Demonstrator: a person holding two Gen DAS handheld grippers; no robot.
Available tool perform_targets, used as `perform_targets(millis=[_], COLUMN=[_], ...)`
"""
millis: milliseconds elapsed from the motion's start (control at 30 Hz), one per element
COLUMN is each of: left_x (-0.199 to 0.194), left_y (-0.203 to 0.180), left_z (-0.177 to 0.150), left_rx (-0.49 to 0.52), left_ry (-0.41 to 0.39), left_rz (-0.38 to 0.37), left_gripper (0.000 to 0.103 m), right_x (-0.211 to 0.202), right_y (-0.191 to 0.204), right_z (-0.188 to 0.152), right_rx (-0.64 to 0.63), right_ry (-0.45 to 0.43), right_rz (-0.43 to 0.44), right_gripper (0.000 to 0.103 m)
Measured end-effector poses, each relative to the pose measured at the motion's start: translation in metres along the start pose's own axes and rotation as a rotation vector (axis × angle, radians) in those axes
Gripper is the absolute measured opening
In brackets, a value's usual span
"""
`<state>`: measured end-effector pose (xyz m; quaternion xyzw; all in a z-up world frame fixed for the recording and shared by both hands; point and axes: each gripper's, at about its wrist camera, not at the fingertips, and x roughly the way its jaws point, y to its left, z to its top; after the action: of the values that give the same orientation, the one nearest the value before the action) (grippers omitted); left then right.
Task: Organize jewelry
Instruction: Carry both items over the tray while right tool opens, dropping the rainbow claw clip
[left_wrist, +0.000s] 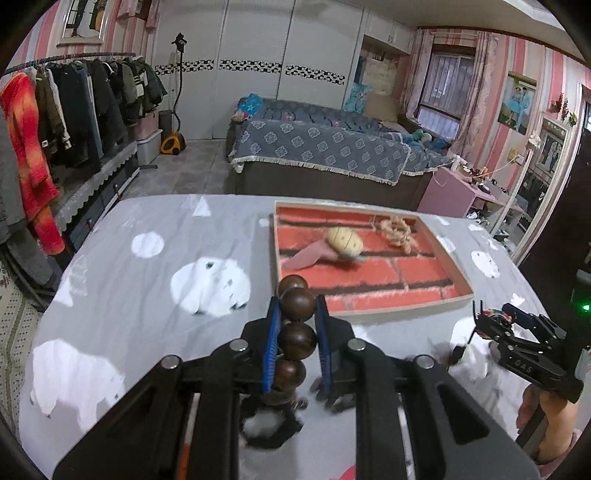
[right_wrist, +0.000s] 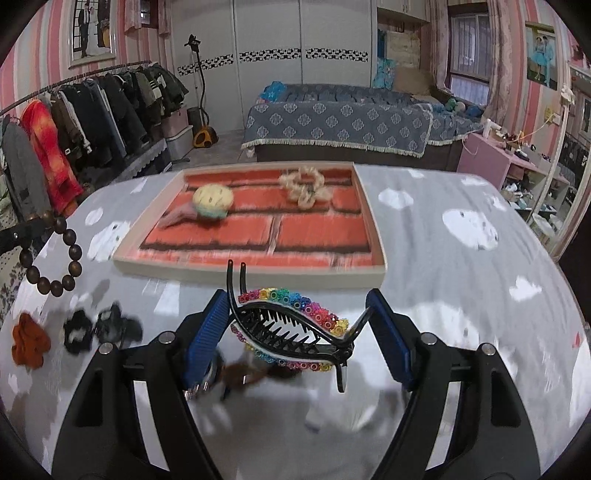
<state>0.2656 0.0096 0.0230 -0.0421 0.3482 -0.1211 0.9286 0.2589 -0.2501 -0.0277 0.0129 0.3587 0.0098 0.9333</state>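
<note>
Bedroom all round: pink-striped walls, a rack of coats (right_wrist: 74, 107) at nine o'clock, a bed with a blue patterned cover (right_wrist: 340, 122) at twelve. Up close is a table under a grey cloth with white bears (left_wrist: 147, 280), and on it a shallow tray (right_wrist: 373, 221) lined with a red brick print.

Inside the tray lie a pale yellow round hair piece (right_wrist: 213, 198) with a pinkish tail, toward ten o'clock, and a cream scrunchie (right_wrist: 303, 184) near the far rim at one o'clock.

The left gripper (left_wrist: 295, 317) has its blue pads squeezed tight on a bracelet of dark wooden beads (left_wrist: 297, 321), which hangs from it above the cloth, just short of the tray's near rim.

The right gripper (right_wrist: 295, 325) stands wide apart, and between its fingers sits a black claw clip with rainbow flowers (right_wrist: 295, 325). It touches the left pad; the clip's other end sits at the right pad, though contact there I cannot make out.

Off at eight o'clock from the right gripper, an orange scrunchie (right_wrist: 29, 343) and two black hair ties (right_wrist: 99, 330) rest on the cloth.
</note>
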Motion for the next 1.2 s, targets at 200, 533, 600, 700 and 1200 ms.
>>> perform_targets(millis=[200, 533, 600, 700, 1200], left_x=[0.038, 0.126, 0.143, 0.174, 0.280], left_y=[-0.020, -0.045, -0.046, -0.046, -0.043], left_z=[0.038, 0.091, 0.099, 0.110, 0.124], left_rx=[-0.002, 0.043, 0.057, 0.069, 0.084], left_ry=[0.016, 0.065, 0.072, 0.093, 0.233], left_rz=[-0.023, 0.033, 0.054, 0.084, 0.114], left_gripper=[0.019, 0.019, 0.019, 0.019, 0.019], right_x=[0.029, 0.102, 0.116, 0.137, 0.239], right_y=[-0.005, -0.018, -0.019, -0.021, -0.032], right_z=[0.041, 0.113, 0.126, 0.144, 0.159], right_rx=[-0.035, -0.039, -0.035, -0.041, -0.050], right_ry=[-0.011, 0.000, 0.004, 0.014, 0.166], right_rz=[-0.012, -0.011, -0.016, -0.027, -0.078], right_gripper=[0.075, 0.075, 0.075, 0.075, 0.075])
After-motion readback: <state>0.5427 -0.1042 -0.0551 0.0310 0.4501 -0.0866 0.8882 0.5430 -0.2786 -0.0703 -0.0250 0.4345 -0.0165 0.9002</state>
